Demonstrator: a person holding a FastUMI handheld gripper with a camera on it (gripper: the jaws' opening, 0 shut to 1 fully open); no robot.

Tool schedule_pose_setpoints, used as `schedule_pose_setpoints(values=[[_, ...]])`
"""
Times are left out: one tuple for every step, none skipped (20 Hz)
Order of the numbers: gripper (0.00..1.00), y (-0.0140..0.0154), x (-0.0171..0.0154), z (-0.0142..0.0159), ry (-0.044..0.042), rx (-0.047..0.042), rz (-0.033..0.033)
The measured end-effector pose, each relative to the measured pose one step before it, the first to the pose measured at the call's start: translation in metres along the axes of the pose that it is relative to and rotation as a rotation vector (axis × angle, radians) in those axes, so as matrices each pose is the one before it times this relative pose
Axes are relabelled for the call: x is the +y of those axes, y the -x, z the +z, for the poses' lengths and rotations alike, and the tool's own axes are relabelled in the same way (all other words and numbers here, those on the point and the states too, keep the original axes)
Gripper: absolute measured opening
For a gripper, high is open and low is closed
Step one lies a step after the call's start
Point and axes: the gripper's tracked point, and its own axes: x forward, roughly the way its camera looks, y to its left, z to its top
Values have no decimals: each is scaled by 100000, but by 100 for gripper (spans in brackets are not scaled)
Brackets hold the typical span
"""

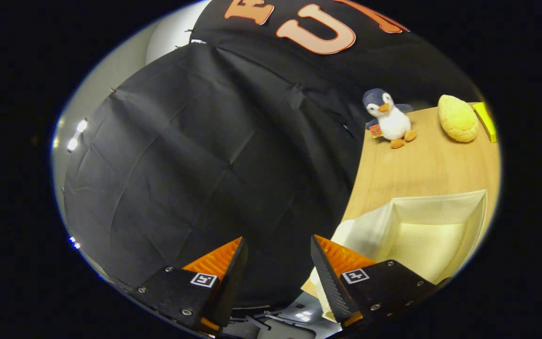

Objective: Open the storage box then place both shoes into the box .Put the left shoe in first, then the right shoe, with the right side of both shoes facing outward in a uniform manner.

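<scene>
Gripper view, tool (278, 254) fingers spread apart holding nothing, open storage box (440, 207) on desk (421, 165) beside them, plush penguin (390, 117) beyond.

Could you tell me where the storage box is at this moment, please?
In the gripper view the storage box sits open on the wooden table, just beyond the open gripper, nearer than the penguin toy.

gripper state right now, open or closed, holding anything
gripper: open, holding nothing; fingers spread apart with only the black cloth wall ahead between them, the open storage box off beside one finger.
</scene>
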Motion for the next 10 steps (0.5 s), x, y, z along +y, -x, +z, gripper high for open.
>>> schedule_pose_setpoints(values=[[82, 1456, -1716, 587, 1885, -2340, -3499], [84, 1396, -1932, 483, 2486, -2131, -4260], [84, 1191, -2004, 334, 3124, -1876, -3899], [85, 1064, -2070, 298, 3264, -1611, -4758], [86, 1283, -2139, -321, 3618, -1526, -4530], [87, 1043, -2133, -51, 3895, -1218, -4961], [87, 1096, -2252, -334, 3929, -552, -4928], [88, 854, -2329, -553, 3329, -272, -5024], [88, 893, -2242, -871, 2377, 580, -4628], [87, 1029, -1963, -1055, 2005, 1053, -3745]])
